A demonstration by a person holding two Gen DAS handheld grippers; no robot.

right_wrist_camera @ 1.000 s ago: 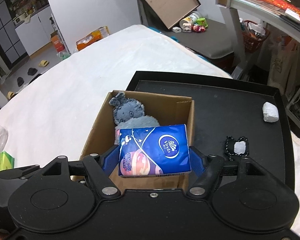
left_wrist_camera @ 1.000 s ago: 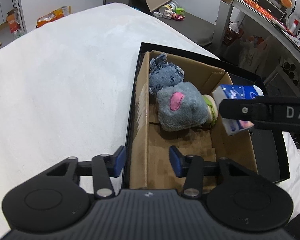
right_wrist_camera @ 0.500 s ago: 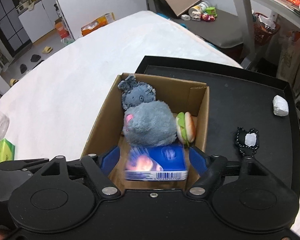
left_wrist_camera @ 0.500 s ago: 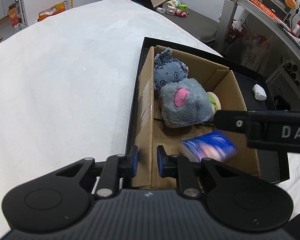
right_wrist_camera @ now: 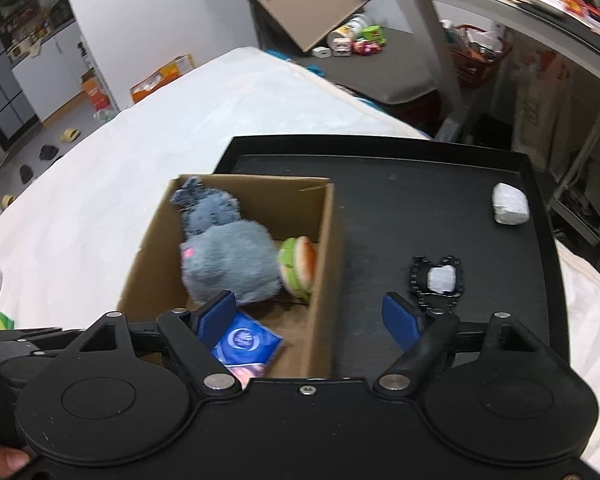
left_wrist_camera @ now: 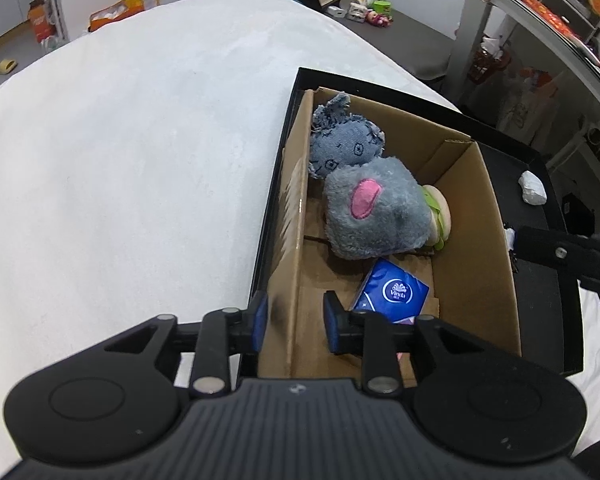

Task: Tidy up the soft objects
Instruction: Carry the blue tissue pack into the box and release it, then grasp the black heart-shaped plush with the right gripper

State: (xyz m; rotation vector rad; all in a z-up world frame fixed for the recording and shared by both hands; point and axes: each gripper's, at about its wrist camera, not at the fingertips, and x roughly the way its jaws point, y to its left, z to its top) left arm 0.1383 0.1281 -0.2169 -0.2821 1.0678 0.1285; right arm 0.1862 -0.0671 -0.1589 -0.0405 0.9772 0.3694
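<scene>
Four soft things are sitting in the cardboard box [left_wrist_camera: 472, 216] now. The blue tissue pack [left_wrist_camera: 392, 292] is the new arrival: a second ago it was clamped in the right gripper [right_wrist_camera: 312, 316] above the box, half a second ago it was a blur mid-drop, and now it lies tilted on the box floor at the near end, touching nothing above it. Further back in the box are the grey plush with the pink patch [left_wrist_camera: 376, 212], the denim-blue stuffed toy [left_wrist_camera: 344, 144] in the far corner, and the little burger plush [left_wrist_camera: 440, 216] wedged between the grey plush and the box's right wall.

Right gripper's jaws are spread wide and empty. It has shifted sideways since the drop, so its left finger hangs over the box's near end and its right finger is out past the box's right wall, over the black tray [right_wrist_camera: 400, 184].

Left gripper [left_wrist_camera: 294, 320] is part open, straddling the box's left wall near the close corner, one finger outside and one inside. Half a second ago those fingers were pinched much closer on that wall; now there's a visible gap, so I wouldn't call it a grip.

On the tray to the right of the box: a white crumpled lump [right_wrist_camera: 510, 208] near the far corner, and a black beaded loop with a pale piece inside it [right_wrist_camera: 438, 280] closer in. The tray sits on a white bedcover [left_wrist_camera: 140, 152].
</scene>
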